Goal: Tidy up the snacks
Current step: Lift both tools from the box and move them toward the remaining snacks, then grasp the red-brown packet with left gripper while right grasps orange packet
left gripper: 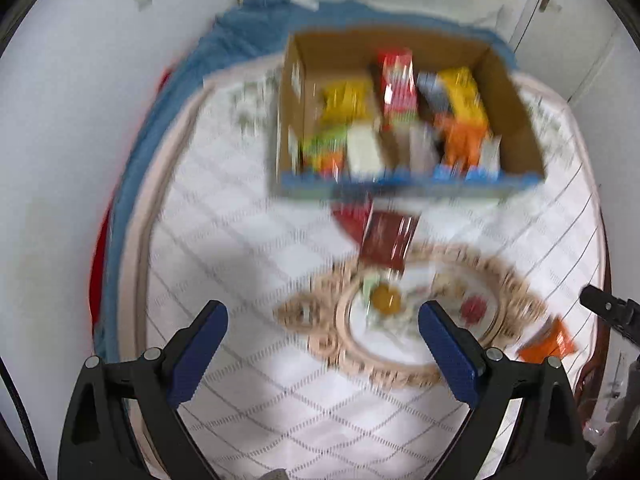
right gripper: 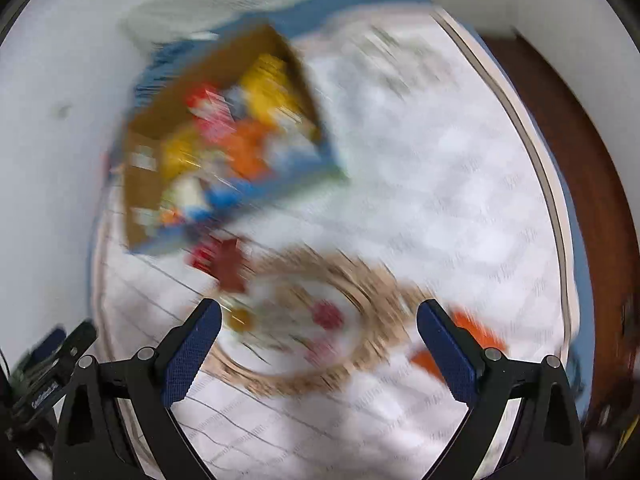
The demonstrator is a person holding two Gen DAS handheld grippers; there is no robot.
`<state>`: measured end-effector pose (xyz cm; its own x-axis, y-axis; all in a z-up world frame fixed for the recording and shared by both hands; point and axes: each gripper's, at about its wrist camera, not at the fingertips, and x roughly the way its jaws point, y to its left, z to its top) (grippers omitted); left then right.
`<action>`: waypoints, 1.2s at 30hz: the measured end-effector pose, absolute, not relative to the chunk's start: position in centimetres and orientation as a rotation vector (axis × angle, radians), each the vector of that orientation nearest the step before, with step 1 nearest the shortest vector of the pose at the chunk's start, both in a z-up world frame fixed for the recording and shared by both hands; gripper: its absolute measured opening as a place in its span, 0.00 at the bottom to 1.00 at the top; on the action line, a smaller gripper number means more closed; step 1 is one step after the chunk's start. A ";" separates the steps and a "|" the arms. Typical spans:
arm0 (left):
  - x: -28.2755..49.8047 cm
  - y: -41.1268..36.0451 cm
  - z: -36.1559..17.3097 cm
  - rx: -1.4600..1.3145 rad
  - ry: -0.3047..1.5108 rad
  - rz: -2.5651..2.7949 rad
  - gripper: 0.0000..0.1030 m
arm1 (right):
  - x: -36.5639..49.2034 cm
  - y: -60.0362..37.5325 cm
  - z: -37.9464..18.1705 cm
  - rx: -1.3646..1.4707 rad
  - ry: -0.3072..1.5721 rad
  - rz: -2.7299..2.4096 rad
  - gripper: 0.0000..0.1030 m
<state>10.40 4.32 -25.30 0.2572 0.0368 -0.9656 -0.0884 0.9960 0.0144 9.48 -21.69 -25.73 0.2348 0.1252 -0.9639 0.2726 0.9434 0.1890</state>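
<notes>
White wall (left gripper: pixel 72 120), quilted mattress (left gripper: pixel 248 240)

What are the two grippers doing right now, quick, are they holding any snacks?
Left gripper: open, fingers spread wide, holding nothing.
Right gripper: open, fingers spread wide, holding nothing.

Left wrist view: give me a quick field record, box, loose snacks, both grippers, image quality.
surface: white quilted cover with a round fruit motif
box: open cardboard box, packed with snack packs
loose snacks: dark red packet just in front of the box; orange packet on the right, apart from the box
left gripper: open, holding nothing
right gripper: open, holding nothing
image quality: both views motion-blurred, the right wrist view more; labels unreadable
</notes>
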 end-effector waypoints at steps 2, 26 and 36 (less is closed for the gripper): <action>9.7 4.0 -27.5 -0.048 1.363 0.085 0.95 | 7.9 -23.9 -28.6 0.416 1.400 -0.174 0.97; 19.9 -1.0 -38.2 0.021 1.503 0.052 0.95 | 6.9 -28.9 -41.4 0.629 1.525 -0.415 0.54; 24.9 -3.9 -43.5 0.072 1.607 -0.004 0.95 | 12.0 -24.2 -42.1 0.482 1.598 -0.311 0.54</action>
